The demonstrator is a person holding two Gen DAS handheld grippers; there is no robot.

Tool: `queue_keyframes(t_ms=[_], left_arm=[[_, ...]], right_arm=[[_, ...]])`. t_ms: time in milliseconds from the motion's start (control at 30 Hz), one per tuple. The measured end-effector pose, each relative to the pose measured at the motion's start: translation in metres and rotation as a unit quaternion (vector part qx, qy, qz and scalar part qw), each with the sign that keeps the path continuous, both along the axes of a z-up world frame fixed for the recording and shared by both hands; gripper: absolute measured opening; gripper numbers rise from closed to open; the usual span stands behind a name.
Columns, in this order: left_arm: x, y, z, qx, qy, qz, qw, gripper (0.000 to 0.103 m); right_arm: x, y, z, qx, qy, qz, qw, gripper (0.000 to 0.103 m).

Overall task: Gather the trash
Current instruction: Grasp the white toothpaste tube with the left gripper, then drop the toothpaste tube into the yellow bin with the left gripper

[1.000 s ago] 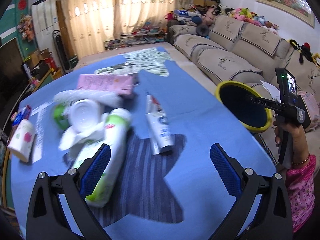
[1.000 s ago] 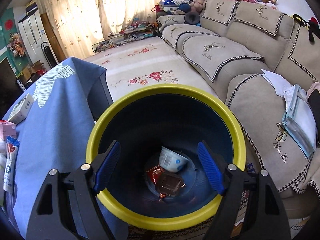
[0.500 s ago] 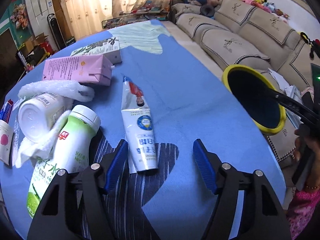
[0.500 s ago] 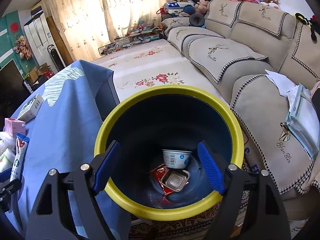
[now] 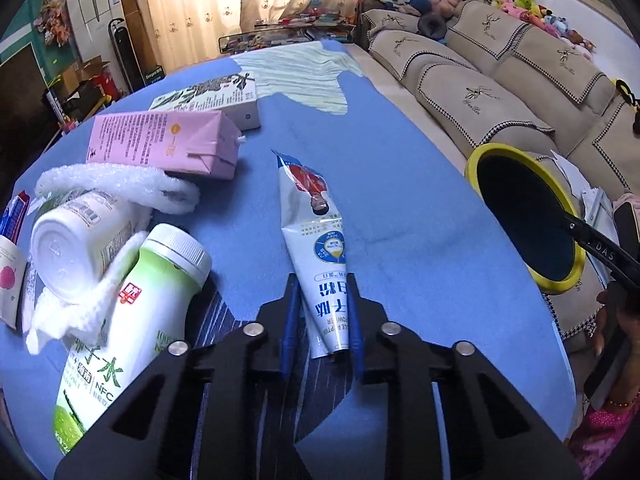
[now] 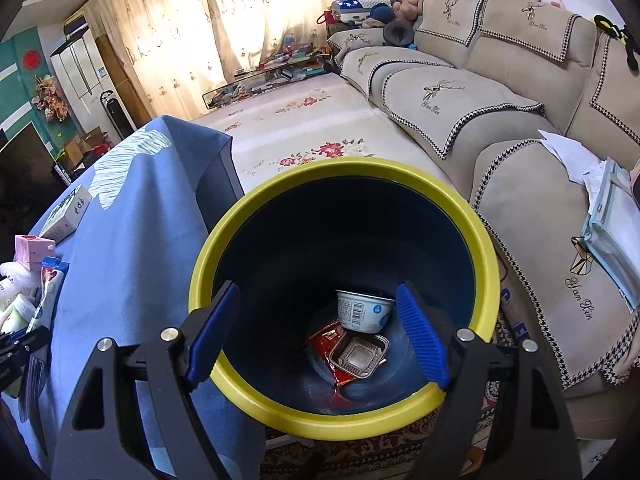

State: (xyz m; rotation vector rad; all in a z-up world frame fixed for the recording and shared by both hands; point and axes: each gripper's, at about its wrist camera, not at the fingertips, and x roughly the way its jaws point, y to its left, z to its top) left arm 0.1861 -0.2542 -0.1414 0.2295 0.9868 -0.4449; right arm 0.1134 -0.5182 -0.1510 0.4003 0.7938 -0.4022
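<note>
Partly done. The bin point(image 6: 344, 300) holds a cup point(image 6: 362, 312), wrapper point(image 6: 326, 338) and tray point(image 6: 360, 356). The left gripper point(image 5: 320, 312) pinches the sachet point(image 5: 320, 240); bottles point(image 5: 120, 320) and carton point(image 5: 164, 144) remain at nine o'clock. The right gripper point(image 6: 316, 336) gapes wide, empty, above the bin.

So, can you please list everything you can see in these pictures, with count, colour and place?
pouch: 1, white and blue, flat on the cloth, near end between the left gripper's fingers
bottles: 2, green-white and white, lying at the cloth's left
net: 1, white foam, around the bottles
carton: 1, pink, lying behind the net
box: 1, white, behind the carton
cloth: 1, blue, over the table
bin: 1, yellow rim, dark blue inside, between cloth and sofa
cup: 1, white, in the bin
tray: 1, foil, in the bin, on a red wrapper
sofa: 1, beige, at right
left gripper: shut on the pouch
right gripper: open, above the bin
</note>
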Motion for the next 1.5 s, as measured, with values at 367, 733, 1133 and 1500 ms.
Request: queue_keyframes(t_ms=[367,733,1133,1500], left_arm=[[-0.031,-0.051,0.036,-0.034,-0.019,-0.079,0.9961,0.019],[-0.049,-0.17,0.028,-0.038,0.023,-0.201,0.9785,0.02],[-0.025,-0.249,-0.005,0.0,0.033,-0.206,0.9779,0.04],[-0.038,-0.163,0.051,-0.068,-0.009,-0.162,0.9844,0.065]], right_arm=[[-0.031,-0.016,0.022,-0.013,-0.027,-0.026,0.999,0.076],[-0.072,-0.045,0.031,-0.018,-0.028,-0.067,0.997,0.077],[-0.098,-0.064,0.03,-0.014,-0.022,-0.095,0.995,0.078],[-0.088,-0.048,0.033,-0.015,-0.023,-0.073,0.997,0.079]])
